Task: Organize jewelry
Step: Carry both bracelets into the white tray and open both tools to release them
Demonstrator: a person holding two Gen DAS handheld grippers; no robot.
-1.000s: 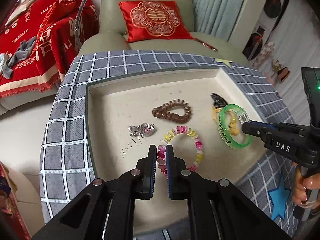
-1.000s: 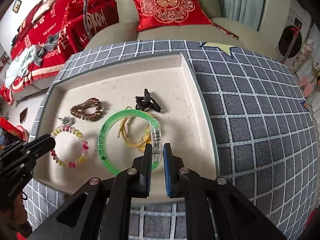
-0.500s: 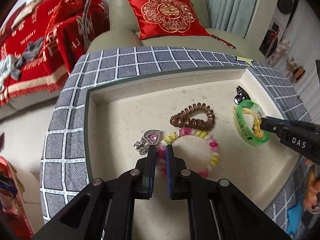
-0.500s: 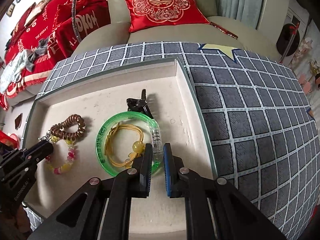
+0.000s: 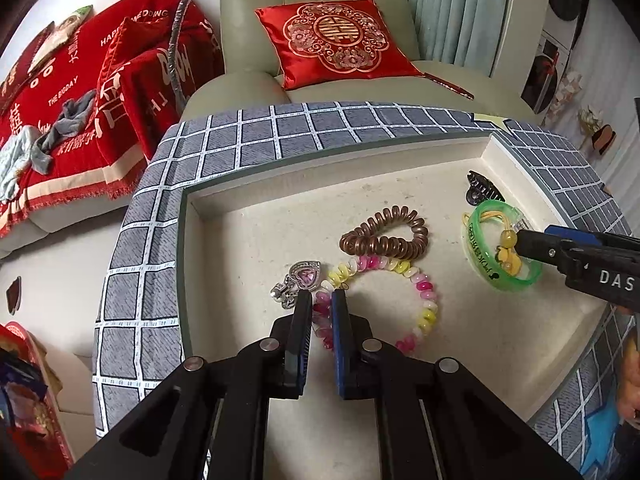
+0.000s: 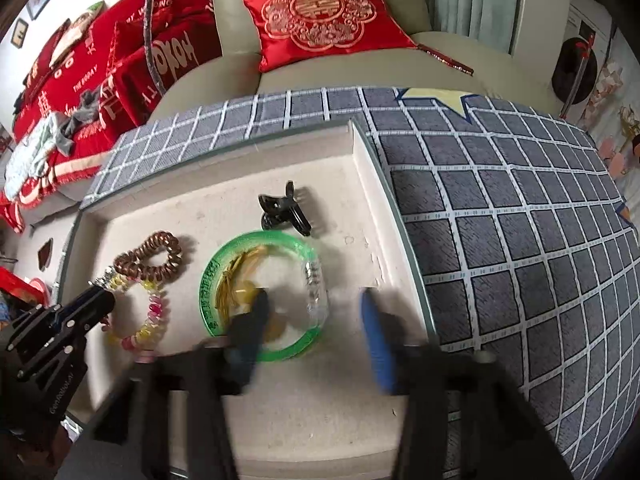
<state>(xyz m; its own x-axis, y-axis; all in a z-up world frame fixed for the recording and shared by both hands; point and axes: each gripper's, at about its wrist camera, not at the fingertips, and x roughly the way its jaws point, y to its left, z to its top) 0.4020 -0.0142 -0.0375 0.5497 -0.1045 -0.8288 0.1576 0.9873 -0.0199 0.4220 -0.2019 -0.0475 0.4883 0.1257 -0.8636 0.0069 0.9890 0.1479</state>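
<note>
- The left tool (image 5: 321,304) is clamped on the near-left part of the pink and yellow bead bracelet (image 5: 424,292), which lies in the cream tray (image 5: 248,248).
- The right tool (image 6: 316,320) is opening, blurred; its fingers straddle the right side of the green bangle (image 6: 280,354) without pressing it.
- A heart pendant (image 5: 305,276) sits just left of the beads; a brown coil hair tie (image 5: 384,236) touches their far side.
- A black claw clip (image 6: 282,212) lies beyond the bangle.
- The tray rests on a grey checked surface (image 6: 500,216).
</note>
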